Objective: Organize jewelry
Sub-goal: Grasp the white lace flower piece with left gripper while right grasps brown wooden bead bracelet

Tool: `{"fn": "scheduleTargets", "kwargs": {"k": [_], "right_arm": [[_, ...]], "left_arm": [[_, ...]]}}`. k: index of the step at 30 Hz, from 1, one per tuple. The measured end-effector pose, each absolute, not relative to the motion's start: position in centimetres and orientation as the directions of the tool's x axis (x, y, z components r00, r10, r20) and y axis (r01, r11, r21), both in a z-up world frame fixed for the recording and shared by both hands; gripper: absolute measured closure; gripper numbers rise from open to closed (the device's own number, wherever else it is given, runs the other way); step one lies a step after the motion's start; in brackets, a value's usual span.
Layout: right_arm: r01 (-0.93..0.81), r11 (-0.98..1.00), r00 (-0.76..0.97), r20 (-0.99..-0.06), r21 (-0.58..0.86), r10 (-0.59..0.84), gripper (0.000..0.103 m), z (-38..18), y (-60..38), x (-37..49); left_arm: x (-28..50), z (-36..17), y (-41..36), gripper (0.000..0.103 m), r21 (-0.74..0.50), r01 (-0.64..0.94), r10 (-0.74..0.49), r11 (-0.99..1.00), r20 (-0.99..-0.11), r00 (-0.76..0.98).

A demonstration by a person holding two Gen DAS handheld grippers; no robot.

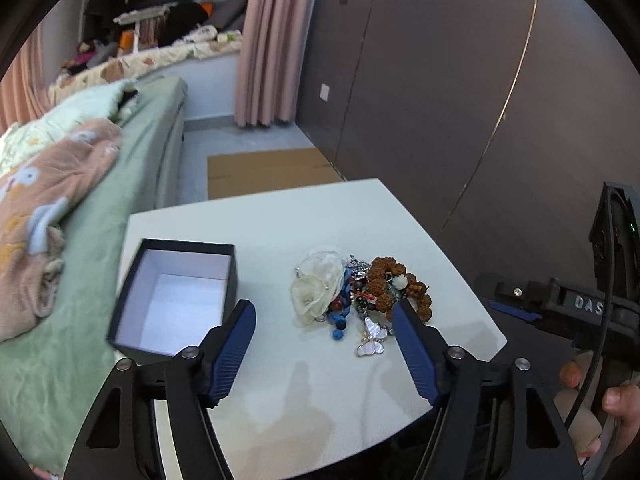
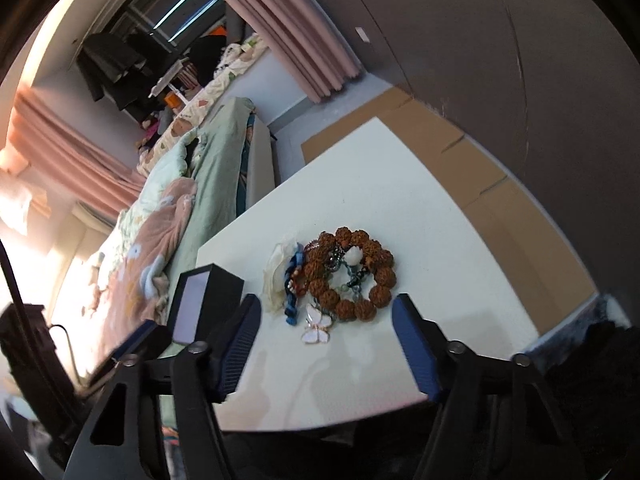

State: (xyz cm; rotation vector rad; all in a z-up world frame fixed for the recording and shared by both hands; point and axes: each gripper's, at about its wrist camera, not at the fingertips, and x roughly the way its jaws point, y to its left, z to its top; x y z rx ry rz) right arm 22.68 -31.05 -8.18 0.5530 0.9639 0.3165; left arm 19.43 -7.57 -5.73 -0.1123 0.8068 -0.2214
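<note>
**Tangled jewelry heap waits beside an empty box**

Blue ribbed pads of the left gripper (image 1: 324,312) stand apart with nothing between them, hovering over the near part of the white square table (image 1: 400,216). The right gripper (image 2: 326,310) is likewise spread and empty, aimed at the same spot.

Between both sets of jaws lies the jewelry pile: a brown knobbly seed-bead bracelet (image 2: 352,274), a white pearly butterfly pendant (image 2: 317,327) nearest the cameras, a cream fabric flower (image 1: 316,290), blue beads and thin silver chains, all overlapping. Just left of the pile sits the open black cardboard box with a white lining (image 1: 176,300), empty.

Everything here looks light. The bracelet seems the firmest and roughest piece, so pinching across one side of its ring should hold. The butterfly looks thin, glossy and breakable; a gentle grip at its edge suits it. Chains appear snagged through the bracelet, so lifting one piece may drag others.
</note>
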Motion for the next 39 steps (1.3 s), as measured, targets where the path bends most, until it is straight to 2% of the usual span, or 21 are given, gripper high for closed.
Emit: {"fn": "scheduleTargets", "kwargs": {"k": [1,14,23,24,26,27,28,29,34,39], "right_arm": [[-0.006,0.811,0.530,-0.686,0.585,0.498,0.048,-8.5,-31.0,23.2],[0.082,0.751,0.437,-0.701,0.655,0.564,0.048,-10.9,-30.6,28.8],[0.074,0.691,0.362,-0.665,0.719,0.653,0.048,-13.7,-28.9,30.5],[0.072,0.684,0.352,-0.660,0.726,0.664,0.048,-14.0,-28.6,30.6],[0.073,0.670,0.341,-0.650,0.739,0.679,0.048,-14.3,-28.2,30.7],[0.078,0.655,0.333,-0.639,0.752,0.694,0.048,-14.6,-27.9,30.7],[0.083,0.645,0.330,-0.632,0.760,0.702,0.048,-14.8,-27.9,30.8],[0.085,0.639,0.327,-0.627,0.764,0.707,0.048,-15.0,-27.7,30.8],[0.073,0.647,0.319,-0.632,0.759,0.706,0.048,-15.1,-26.6,31.1],[0.079,0.697,0.309,-0.683,0.713,0.663,0.048,-15.5,-25.9,31.4]], "left_arm": [[20.0,-6.0,-7.8,0.034,-0.184,0.156,-0.241,0.970,-0.710,0.662],[26.5,-10.3,-9.5,0.048,-0.219,0.148,-0.264,0.965,-0.801,0.537],[28.7,-13.6,-9.8,0.049,-0.217,0.100,-0.238,0.971,-0.840,0.488],[28.7,-14.0,-9.6,0.052,-0.224,0.093,-0.241,0.970,-0.840,0.485],[28.8,-14.5,-9.4,0.078,-0.240,0.084,-0.250,0.967,-0.841,0.480],[28.8,-14.6,-9.3,0.084,-0.248,0.081,-0.256,0.965,-0.838,0.482],[28.6,-14.6,-9.1,0.096,-0.255,0.079,-0.260,0.964,-0.830,0.494],[28.3,-14.4,-9.1,0.101,-0.246,0.077,-0.251,0.966,-0.825,0.506],[27.6,-12.8,-8.1,0.101,-0.277,0.060,-0.263,0.959,-0.789,0.555],[26.7,-11.1,-7.2,0.101,-0.296,0.053,-0.270,0.954,-0.764,0.586]]}}
